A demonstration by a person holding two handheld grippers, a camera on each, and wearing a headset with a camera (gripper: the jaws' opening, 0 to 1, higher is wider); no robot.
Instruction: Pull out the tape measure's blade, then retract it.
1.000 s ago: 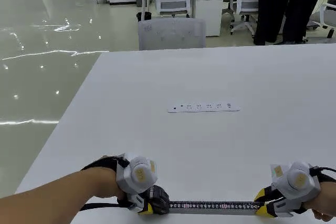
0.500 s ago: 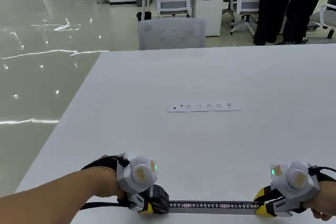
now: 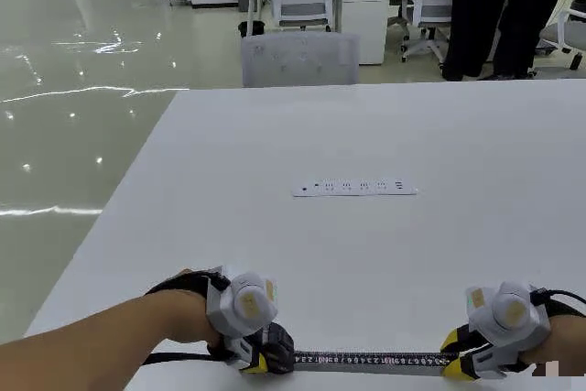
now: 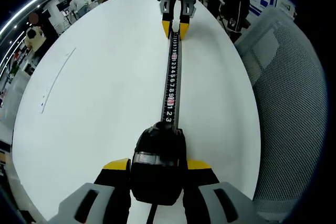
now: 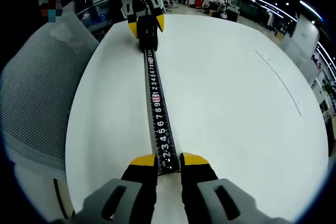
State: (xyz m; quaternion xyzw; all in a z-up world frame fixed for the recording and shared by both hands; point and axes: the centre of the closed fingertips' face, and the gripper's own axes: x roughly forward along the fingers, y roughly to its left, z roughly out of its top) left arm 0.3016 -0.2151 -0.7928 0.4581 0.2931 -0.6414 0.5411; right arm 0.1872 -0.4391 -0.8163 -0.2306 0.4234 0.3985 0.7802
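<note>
The black tape measure case (image 3: 276,349) lies at the near edge of the white table (image 3: 385,125), and my left gripper (image 3: 260,363) is shut on it. In the left gripper view the case (image 4: 159,162) sits squeezed between the yellow-tipped jaws of the left gripper (image 4: 158,164). Its blade (image 3: 371,359) is drawn out flat along the table to the right. My right gripper (image 3: 452,363) is shut on the blade's end. In the right gripper view the blade (image 5: 156,103) runs from the right gripper (image 5: 168,159) away to the case (image 5: 147,34).
A white power strip (image 3: 355,188) lies mid-table, beyond the blade. A grey mesh chair (image 3: 299,59) stands at the far table edge. People (image 3: 481,6) stand by desks at the back right. Another mesh chair (image 4: 294,103) sits close behind the near edge.
The right gripper has edged slightly left toward the case, so the drawn-out blade looks a little shorter. The left gripper and the case have stayed put.
</note>
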